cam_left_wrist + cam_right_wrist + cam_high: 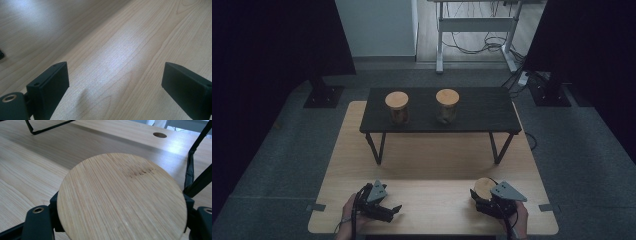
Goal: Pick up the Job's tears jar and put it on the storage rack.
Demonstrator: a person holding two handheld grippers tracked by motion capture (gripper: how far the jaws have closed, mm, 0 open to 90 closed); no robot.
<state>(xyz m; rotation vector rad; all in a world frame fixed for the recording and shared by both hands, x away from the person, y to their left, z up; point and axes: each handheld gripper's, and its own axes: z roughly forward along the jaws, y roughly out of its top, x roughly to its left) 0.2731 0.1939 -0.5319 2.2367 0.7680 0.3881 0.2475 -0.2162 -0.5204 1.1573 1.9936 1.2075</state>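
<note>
- High view: black shelf [482,112] stands on the wooden table [437,165] and carries two lidded jars, one [397,107] left, one [447,105] right. A third jar [483,189] sits at the table's near edge, in front of the shelf's right leg, inside the right gripper [486,197]. Left gripper [391,210] lies in front of the shelf's left leg, holding nothing. Risk: a lift toward the shelf could catch its front edge or nudge the right-hand jar.
- Left gripper view: jaws stand wide apart over bare table [120,50], nothing between them. Low risk here; the tips look close to the wood and could scrape if dragged.
- Right gripper view: round bamboo lid [122,200] hides the contact; jaws sit tight at either side just under it, clamped on the jar. I cannot tell whether the pads bear on glass or on the lid rim. If on the lid alone, the body might drop away on lifting; glass could also slip or tilt in a narrow pinch. Shelf leg [197,157] is near on the right, a likely snag.
</note>
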